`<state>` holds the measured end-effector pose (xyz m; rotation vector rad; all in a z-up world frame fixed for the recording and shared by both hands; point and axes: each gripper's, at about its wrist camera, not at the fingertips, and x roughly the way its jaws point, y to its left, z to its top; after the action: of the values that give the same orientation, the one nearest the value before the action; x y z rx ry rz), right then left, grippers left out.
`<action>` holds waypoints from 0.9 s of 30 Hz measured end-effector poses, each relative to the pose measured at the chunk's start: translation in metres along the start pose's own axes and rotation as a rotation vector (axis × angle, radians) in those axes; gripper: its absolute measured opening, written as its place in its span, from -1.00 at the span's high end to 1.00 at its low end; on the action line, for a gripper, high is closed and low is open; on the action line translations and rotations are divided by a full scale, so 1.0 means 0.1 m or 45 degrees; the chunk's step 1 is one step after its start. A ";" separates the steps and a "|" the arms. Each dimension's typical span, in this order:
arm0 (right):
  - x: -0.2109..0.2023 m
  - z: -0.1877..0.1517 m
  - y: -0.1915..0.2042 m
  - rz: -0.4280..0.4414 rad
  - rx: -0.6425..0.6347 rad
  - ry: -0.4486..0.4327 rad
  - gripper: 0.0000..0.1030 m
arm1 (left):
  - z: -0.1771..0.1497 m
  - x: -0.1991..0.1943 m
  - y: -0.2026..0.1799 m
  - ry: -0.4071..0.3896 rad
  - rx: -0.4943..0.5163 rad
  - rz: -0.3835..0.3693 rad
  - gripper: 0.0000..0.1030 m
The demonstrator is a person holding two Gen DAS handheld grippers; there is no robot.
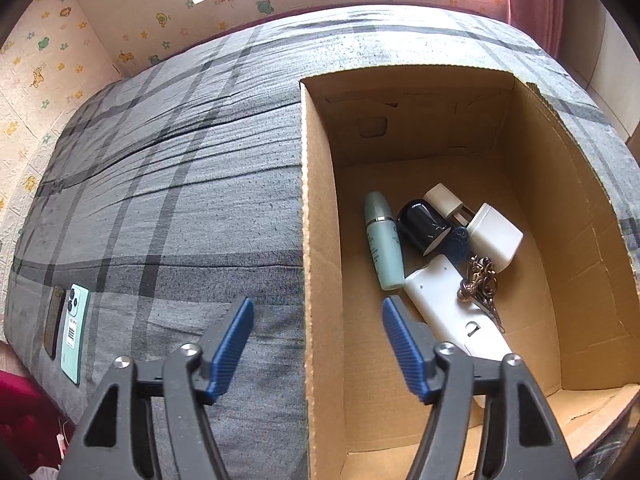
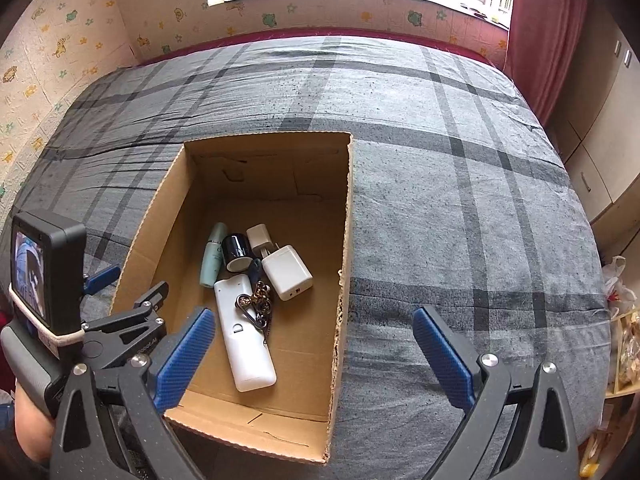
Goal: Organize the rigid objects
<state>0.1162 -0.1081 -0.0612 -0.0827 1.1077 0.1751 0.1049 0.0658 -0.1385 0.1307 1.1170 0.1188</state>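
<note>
Over the box's left wall, left hand-held gripper agape, empty; right hand-held gripper likewise. Keys, remote already boxed. Next: phones at bed's left edge; pinch across narrow sides.

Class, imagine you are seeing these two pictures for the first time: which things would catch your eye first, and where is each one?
First comes the open cardboard box on the grey checked bed cover, with a heap of small things on its floor: a white remote with a bunch of keys lying on it, a pale green bottle and a white charger. In the left wrist view, two phones lie side by side near the bed's left edge.
</note>
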 end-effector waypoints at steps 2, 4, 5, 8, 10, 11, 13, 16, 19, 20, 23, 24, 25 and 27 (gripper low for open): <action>-0.03 -0.02 -0.01 -0.001 0.007 -0.007 -0.97 | -0.01 -0.11 0.02 -0.023 -0.022 -0.013 -0.71; -0.08 -0.04 -0.03 0.005 0.012 -0.012 -0.97 | -0.01 -0.22 0.03 -0.046 -0.038 -0.013 -0.80; -0.11 -0.05 -0.03 0.006 0.011 -0.017 -0.97 | -0.02 -0.27 0.03 -0.048 -0.040 -0.006 -0.98; -0.20 -0.08 -0.02 -0.001 0.006 -0.036 -0.97 | -0.03 -0.46 0.02 -0.071 -0.045 -0.016 -1.00; -0.28 -0.10 -0.01 -0.003 0.004 -0.050 -0.97 | -0.04 -0.60 0.01 -0.086 -0.050 -0.016 -1.00; -0.32 -0.11 -0.01 -0.003 0.002 -0.057 -0.97 | -0.05 -0.66 0.01 -0.088 -0.048 -0.016 -1.00; -0.41 -0.12 0.00 -0.005 0.003 -0.073 -0.97 | -0.06 -0.78 -0.01 -0.103 -0.040 -0.020 -1.00; -0.54 -0.14 -0.01 -0.010 0.007 -0.085 -0.97 | -0.07 -0.98 -0.04 -0.120 -0.049 -0.018 -1.00; -0.66 -0.16 -0.04 -0.032 0.016 -0.084 -0.97 | -0.09 -1.14 -0.06 -0.126 -0.060 -0.025 -1.00; -0.69 -0.17 -0.05 -0.040 0.016 -0.082 -0.97 | -0.10 -1.18 -0.07 -0.131 -0.063 -0.023 -1.00; -0.78 -0.20 -0.08 -0.041 0.022 -0.082 -0.97 | -0.14 -1.30 -0.09 -0.143 -0.060 -0.031 -1.00; -0.80 -0.22 -0.09 -0.043 0.024 -0.083 -0.97 | -0.15 -1.33 -0.10 -0.142 -0.063 -0.036 -1.00; -0.82 -0.23 -0.09 -0.047 0.025 -0.082 -0.97 | -0.17 -1.36 -0.11 -0.143 -0.065 -0.042 -1.00; -0.86 -0.26 -0.11 -0.048 0.028 -0.080 -0.97 | -0.20 -1.43 -0.14 -0.143 -0.061 -0.047 -1.00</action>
<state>0.0576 -0.1317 0.0038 -0.0782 1.0445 0.1311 0.0256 0.0297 -0.0231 0.0730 1.0030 0.1039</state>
